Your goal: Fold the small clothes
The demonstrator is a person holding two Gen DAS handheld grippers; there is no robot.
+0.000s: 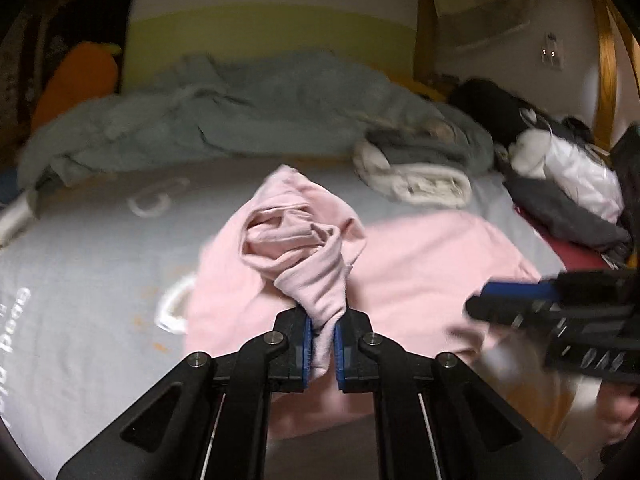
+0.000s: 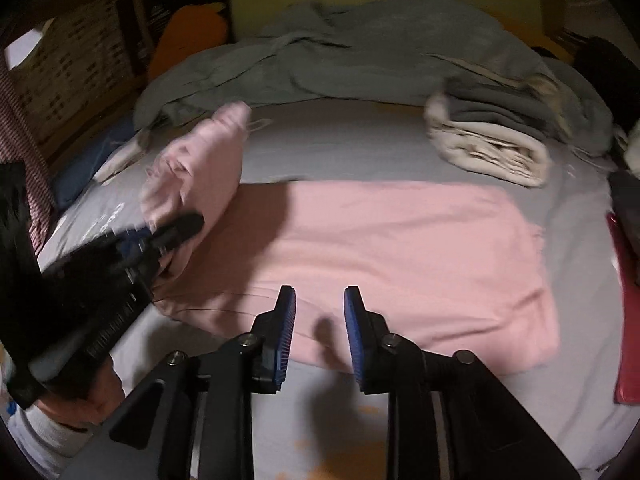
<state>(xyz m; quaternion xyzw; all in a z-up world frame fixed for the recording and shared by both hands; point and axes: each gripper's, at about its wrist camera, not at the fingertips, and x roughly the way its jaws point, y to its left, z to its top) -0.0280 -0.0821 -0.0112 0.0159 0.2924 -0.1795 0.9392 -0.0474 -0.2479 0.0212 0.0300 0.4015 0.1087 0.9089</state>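
A pink garment [image 1: 420,256] [image 2: 400,240] lies spread flat on the grey bedsheet [image 2: 340,144]. My left gripper [image 1: 320,320] is shut on a bunched end of it, and that end [image 1: 304,240] stands lifted off the bed in a crumpled cone. In the right wrist view the left gripper [image 2: 188,224] holds this raised end [image 2: 208,160] at the garment's left side. My right gripper [image 2: 320,300] is open over the garment's near edge, with nothing between its blue pads. It also shows at the right of the left wrist view [image 1: 480,300].
A rumpled grey duvet [image 2: 360,52] fills the back of the bed. A folded stack of grey and cream clothes [image 2: 492,148] sits at back right. Dark clothes and a white bag [image 1: 568,168] lie at the right, by a red item [image 2: 628,340]. An orange cushion [image 1: 76,80] is back left.
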